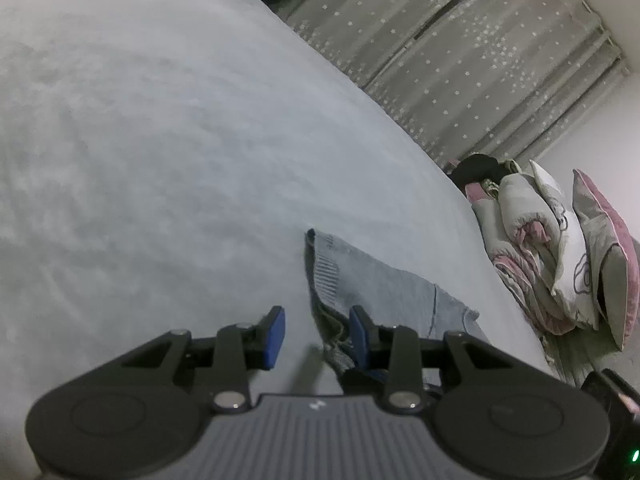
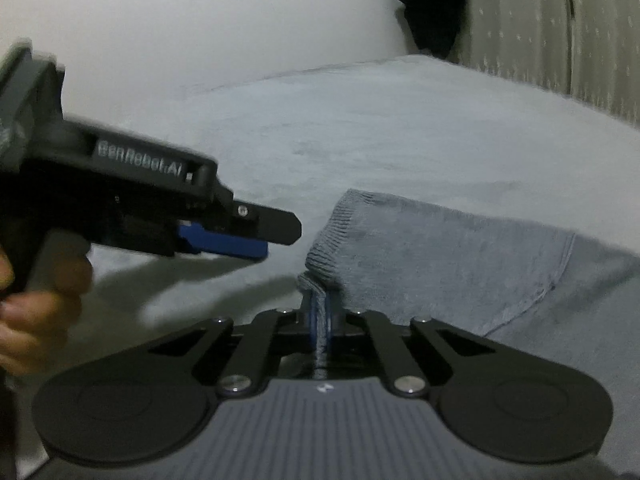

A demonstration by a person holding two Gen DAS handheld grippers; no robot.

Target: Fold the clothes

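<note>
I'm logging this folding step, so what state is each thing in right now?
Right tool: shut on the sweater's ribbed cuff.
Left tool: open, nothing between its pads, beside the sleeve.
Blue-grey sweater: lying on the bed, not yet folded, cuff edge pinched.
Bed cover: spread smooth.
Bedding pile: bundled at the bed's far side.
Curtains: drawn.

Two tongs are in view, the left tongs (image 1: 317, 330) and the right tongs (image 2: 319, 320), and each has two blue pads. One grey-blue knitted garment (image 2: 440, 248) lies on the one bed (image 1: 160, 140). Two pillows (image 1: 600, 248) stand at the far right beside one bundled quilt (image 1: 516, 216). One starred curtain (image 1: 460, 48) hangs behind. One hand (image 2: 36, 312) shows at the left.
</note>
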